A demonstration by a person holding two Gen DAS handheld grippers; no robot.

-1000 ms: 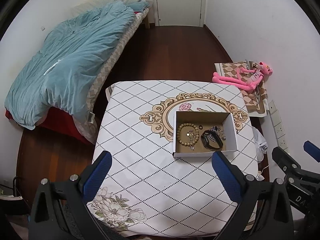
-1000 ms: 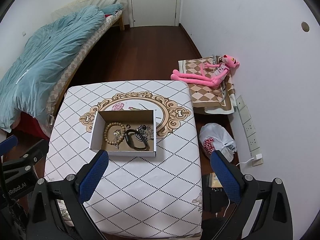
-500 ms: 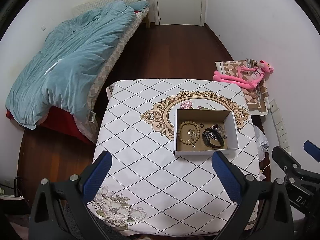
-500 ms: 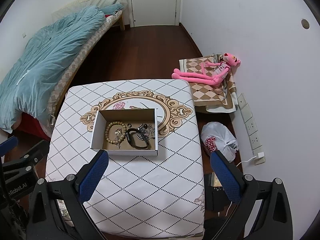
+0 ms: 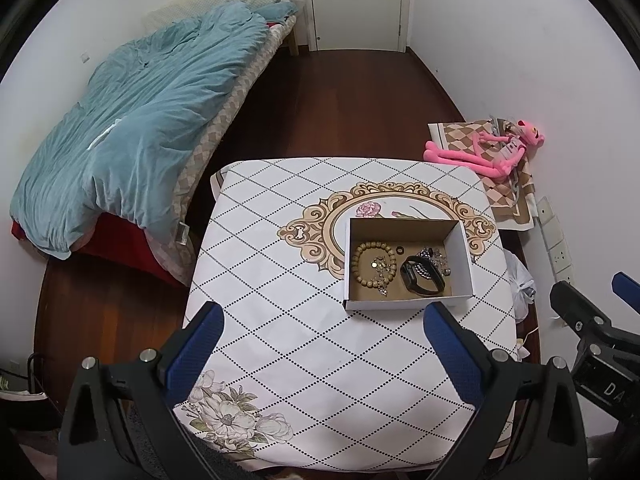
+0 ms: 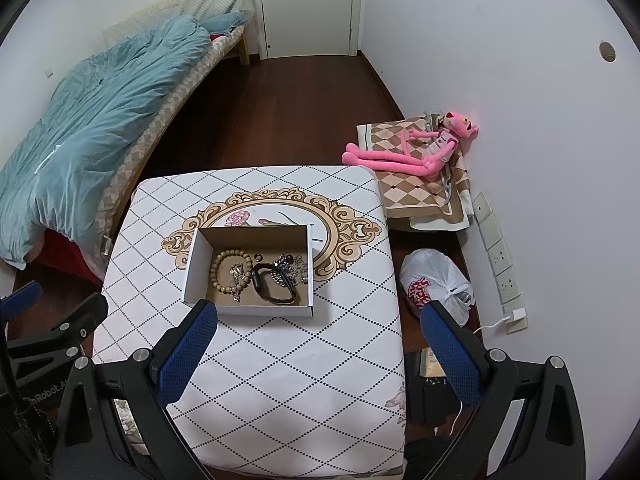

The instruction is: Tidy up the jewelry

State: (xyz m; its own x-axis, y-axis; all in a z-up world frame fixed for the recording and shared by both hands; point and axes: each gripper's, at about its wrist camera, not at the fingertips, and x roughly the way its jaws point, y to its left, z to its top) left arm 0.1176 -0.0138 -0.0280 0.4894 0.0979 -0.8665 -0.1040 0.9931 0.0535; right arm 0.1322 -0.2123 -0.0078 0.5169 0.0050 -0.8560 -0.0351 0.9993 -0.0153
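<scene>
A white cardboard box (image 5: 464,264) (image 6: 192,264) with a brown inside stands on the table with the diamond-patterned cloth (image 5: 280,280) (image 6: 320,340). In it lie a wooden bead bracelet (image 5: 374,259) (image 6: 232,270), a black smartwatch (image 5: 422,279) (image 6: 276,286), a small dark ring (image 5: 398,249) and silver chain pieces (image 5: 436,258) (image 6: 290,266). My left gripper (image 5: 320,332) is open and empty, high above the table's near part. My right gripper (image 6: 320,332) is open and empty, high above the table's near right part.
A bed with a teal duvet (image 5: 132,132) stands at the left. A pink plush toy (image 6: 420,152) lies on a checked mat by the right wall. A white plastic bag (image 6: 436,284) sits on the floor right of the table. A closed door (image 6: 306,4) is at the far end.
Both views have shifted slightly; the table and box sit a little lower and nearer in the frames. Both grippers stay open and empty. The jewelry has not moved.
</scene>
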